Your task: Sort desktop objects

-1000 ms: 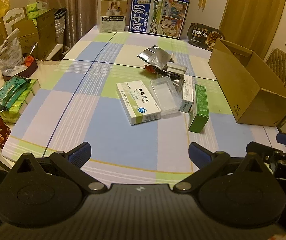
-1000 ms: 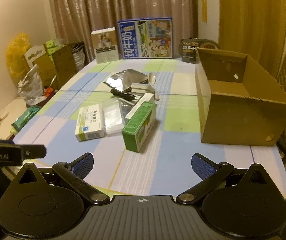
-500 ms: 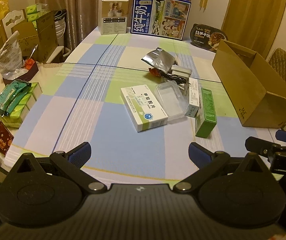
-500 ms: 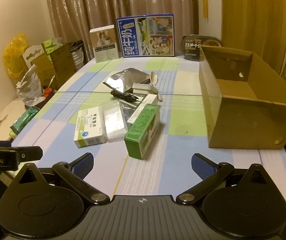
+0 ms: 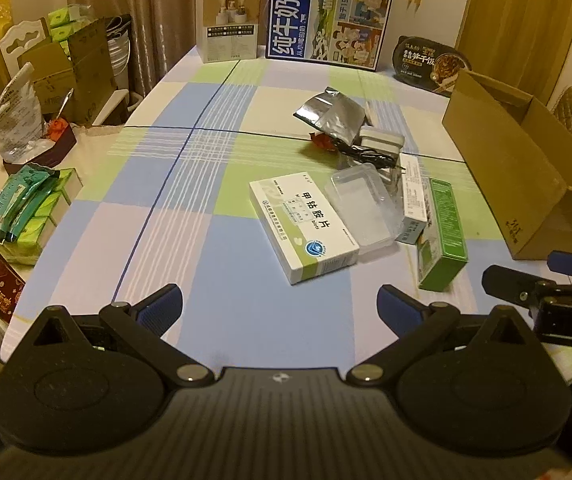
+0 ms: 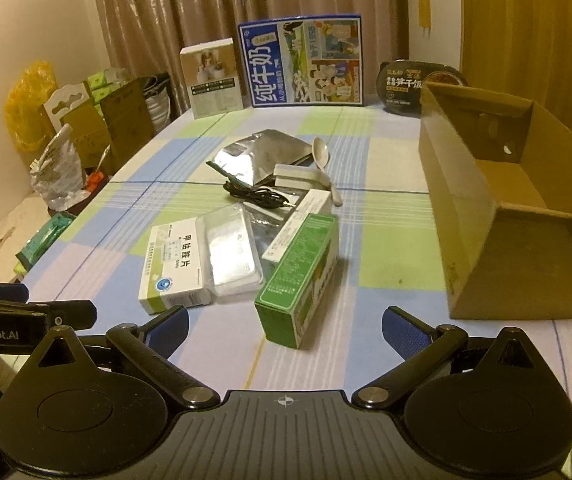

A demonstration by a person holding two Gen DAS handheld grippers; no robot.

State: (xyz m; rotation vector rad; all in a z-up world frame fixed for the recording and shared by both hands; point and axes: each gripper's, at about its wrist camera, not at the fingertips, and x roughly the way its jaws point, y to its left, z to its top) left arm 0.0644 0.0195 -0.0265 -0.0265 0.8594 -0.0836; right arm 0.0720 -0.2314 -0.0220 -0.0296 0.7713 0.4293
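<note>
Two handheld grippers are hovering over the near edge of a table (image 5: 190, 216) covered in a blue, green and white checked cloth. The left gripper (image 5: 282, 308) and right gripper (image 6: 284, 324) are both spread wide and holding nothing.

Sorting appears barely begun. The cardboard box (image 6: 518, 216) at the right is standing open, and its visible floor is bare. The clutter is lying in a heap mid-table, left of the box: a white pill box (image 5: 304, 226), a clear case (image 5: 360, 208) touching it, a green box (image 6: 298, 280), a foil pouch (image 6: 262, 154), a black cable (image 6: 254, 196) and a spoon (image 6: 322, 160). All of it is waiting to be sorted.

Curtains (image 6: 174, 20) are hanging at the far end, with cartons propped upright below them.
</note>
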